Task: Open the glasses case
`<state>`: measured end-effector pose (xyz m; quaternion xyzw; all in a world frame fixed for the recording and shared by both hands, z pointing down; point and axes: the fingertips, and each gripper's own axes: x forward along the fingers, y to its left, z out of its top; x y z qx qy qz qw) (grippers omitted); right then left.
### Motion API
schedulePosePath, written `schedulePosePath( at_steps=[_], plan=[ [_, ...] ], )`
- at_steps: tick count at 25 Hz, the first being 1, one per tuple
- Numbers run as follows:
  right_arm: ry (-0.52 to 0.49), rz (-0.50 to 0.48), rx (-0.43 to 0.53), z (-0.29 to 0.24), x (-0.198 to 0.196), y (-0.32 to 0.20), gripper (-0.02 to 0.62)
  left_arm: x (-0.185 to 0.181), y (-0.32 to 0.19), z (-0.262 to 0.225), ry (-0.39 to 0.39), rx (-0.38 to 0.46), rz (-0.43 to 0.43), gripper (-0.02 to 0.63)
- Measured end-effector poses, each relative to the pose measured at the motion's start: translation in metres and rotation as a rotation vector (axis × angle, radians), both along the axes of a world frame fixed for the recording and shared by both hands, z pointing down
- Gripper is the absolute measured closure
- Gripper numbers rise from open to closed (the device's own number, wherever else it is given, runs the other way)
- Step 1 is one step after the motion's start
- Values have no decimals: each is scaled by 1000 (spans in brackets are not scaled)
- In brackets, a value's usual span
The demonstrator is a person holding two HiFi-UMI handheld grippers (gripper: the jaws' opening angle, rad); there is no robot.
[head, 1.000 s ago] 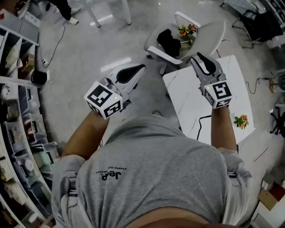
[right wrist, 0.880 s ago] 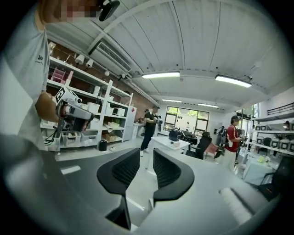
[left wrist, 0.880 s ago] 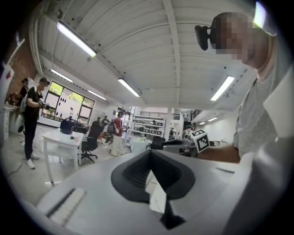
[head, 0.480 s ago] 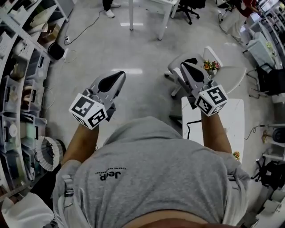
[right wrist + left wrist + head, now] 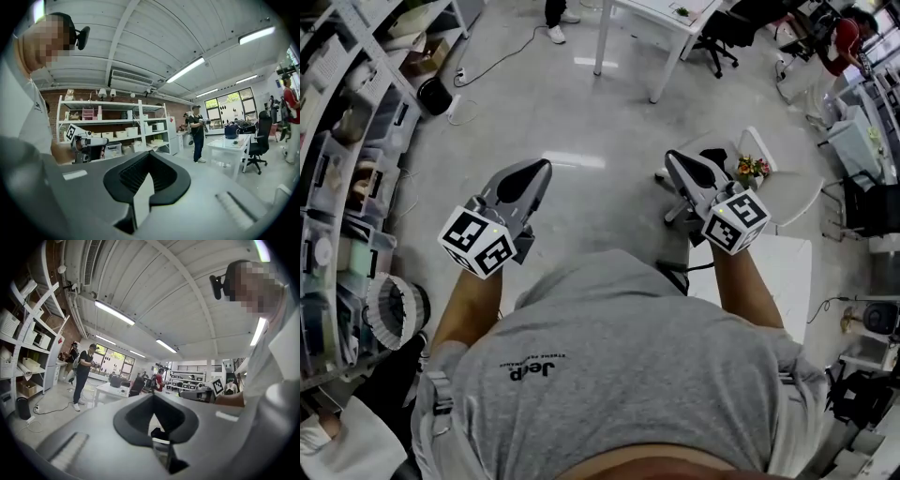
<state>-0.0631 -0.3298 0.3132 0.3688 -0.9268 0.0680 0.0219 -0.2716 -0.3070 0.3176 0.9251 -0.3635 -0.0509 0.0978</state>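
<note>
In the head view the task looks not yet begun: no glasses case can be seen anywhere, and the grey left gripper and grey right gripper are both held out level over bare floor, each pressed together on nothing. The only nearby surface is a white rectangular table at the person's right, its visible part bare, with a white chair carrying a small bunch of orange flowers beyond it. The polished grey concrete floor runs to cluttered storage shelves on the left. In the left gripper view the jaws meet at their tips with nothing between them, and past them lies an open workshop with a white ribbed ceiling, strip lights, a standing person in dark clothes and a white work table. In the right gripper view the jaws are likewise closed and empty, facing white shelving with boxes against a brick wall. By my judgement, finding the case and opening it all remain.
</note>
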Motion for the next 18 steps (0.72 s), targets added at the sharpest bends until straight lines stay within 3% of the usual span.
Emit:
schedulePosePath(
  at_steps=[18],
  plan=[
    [13, 63, 20, -5, 16, -3, 594, 6, -24, -8, -4, 22, 61, 557]
  ],
)
